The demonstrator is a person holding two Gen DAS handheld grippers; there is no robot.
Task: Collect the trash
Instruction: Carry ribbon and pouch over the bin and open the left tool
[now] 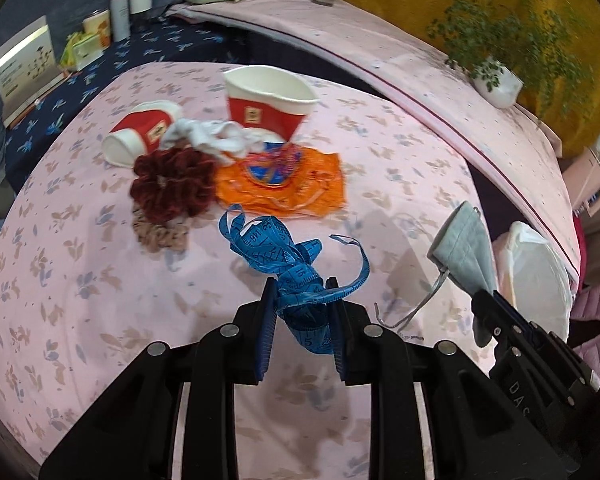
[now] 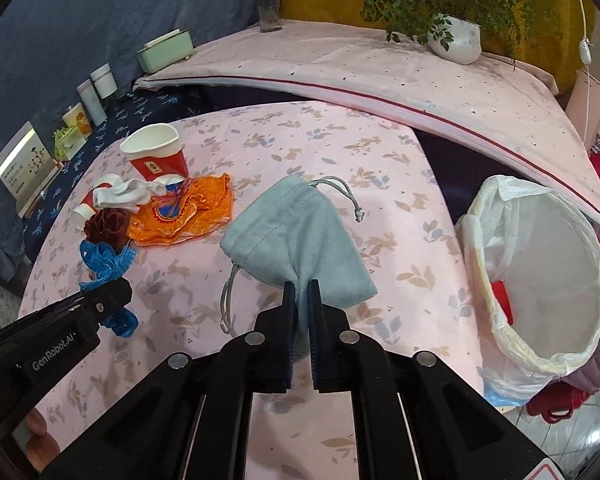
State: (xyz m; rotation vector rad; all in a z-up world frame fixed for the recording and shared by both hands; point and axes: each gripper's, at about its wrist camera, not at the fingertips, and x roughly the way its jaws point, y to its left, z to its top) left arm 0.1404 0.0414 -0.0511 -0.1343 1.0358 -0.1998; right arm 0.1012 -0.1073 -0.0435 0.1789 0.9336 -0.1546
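Left wrist view: the left gripper (image 1: 302, 290) is clamped on a tangled blue tape measure (image 1: 288, 256) lifted above the floral tablecloth (image 1: 80, 280). The right gripper (image 2: 301, 286) pinches a grey drawstring pouch (image 2: 296, 232); the lined bin (image 2: 540, 272) stands just to its right.

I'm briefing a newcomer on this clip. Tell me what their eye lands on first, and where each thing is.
Both grippers are loaded: the left gripper clamps a tangled blue measuring tape, and the right gripper pinches a grey drawstring pouch above the pink floral tablecloth. Behind sits a bright heap with an orange wrapper and red paper cups; a lined bin stands at the right.
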